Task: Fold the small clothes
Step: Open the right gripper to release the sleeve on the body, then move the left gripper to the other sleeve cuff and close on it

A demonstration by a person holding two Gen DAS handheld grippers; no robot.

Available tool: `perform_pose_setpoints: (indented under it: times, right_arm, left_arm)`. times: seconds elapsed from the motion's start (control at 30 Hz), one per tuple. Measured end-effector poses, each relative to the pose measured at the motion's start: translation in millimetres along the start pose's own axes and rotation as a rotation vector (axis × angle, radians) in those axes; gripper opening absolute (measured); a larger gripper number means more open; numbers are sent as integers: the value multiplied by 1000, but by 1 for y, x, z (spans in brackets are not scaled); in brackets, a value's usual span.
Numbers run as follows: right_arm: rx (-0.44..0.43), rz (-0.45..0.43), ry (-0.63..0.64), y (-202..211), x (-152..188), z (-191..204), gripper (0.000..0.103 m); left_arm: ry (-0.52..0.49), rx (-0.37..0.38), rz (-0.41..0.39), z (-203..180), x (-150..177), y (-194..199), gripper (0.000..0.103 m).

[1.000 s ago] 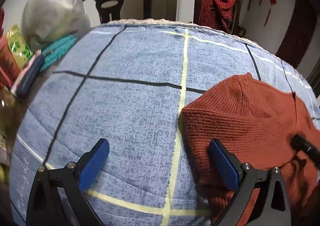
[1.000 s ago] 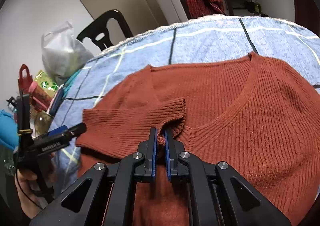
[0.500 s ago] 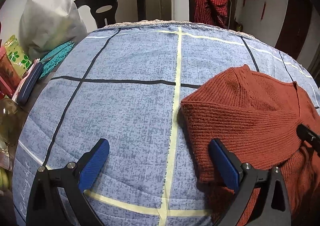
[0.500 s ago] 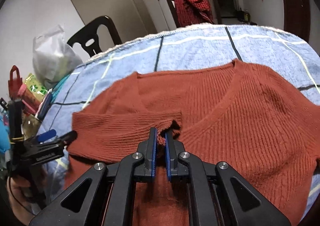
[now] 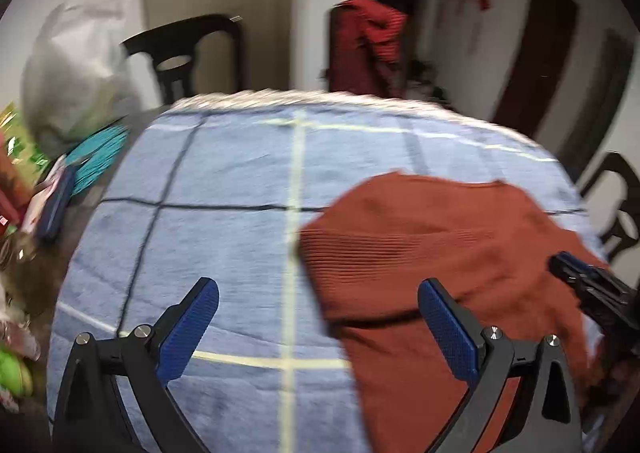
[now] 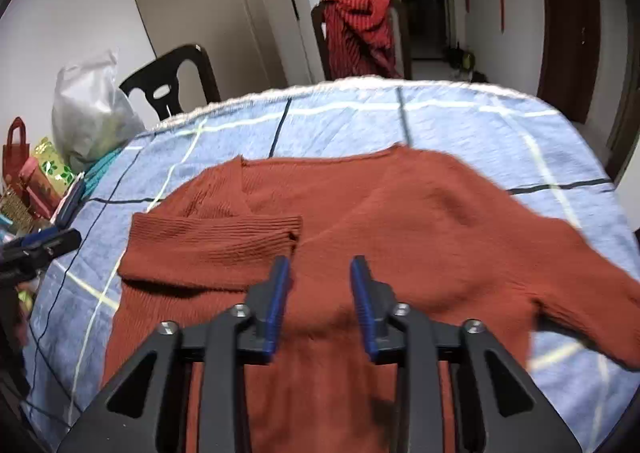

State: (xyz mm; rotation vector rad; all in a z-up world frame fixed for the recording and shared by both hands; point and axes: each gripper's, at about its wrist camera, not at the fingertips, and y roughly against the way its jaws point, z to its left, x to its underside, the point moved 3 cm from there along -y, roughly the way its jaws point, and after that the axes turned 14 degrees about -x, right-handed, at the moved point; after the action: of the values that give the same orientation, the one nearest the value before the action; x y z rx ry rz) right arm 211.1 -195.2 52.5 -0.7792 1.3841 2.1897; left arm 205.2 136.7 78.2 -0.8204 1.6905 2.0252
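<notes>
One sleeve [image 6: 212, 241] is laid folded across the sweater [image 6: 400, 237] chest, the other sleeve [image 6: 580, 293] is left; right gripper [image 6: 319, 293] parted, left gripper [image 5: 318, 329] wide, nothing held.

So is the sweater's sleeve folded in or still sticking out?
One sleeve is folded in, lying across the sweater chest. The other sleeve is spread out on the blue cloth.
</notes>
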Motion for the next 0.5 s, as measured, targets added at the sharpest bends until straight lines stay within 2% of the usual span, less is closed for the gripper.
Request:
perform_pose_setpoints:
  times: [0.17,0.33,0.5]
  right_arm:
    - [38,-59,-25,55,8,-23,37]
    - [91,-85,-56,91,24,-50,40]
    - [147,-115,-131,127,45,-86,41]
  left_arm:
    - [-69,109,-57,-49,-9,43,101]
    - [-107,268,-42,-109,-7,60,101]
    - [-178,342,-23,-168,-3,60,101]
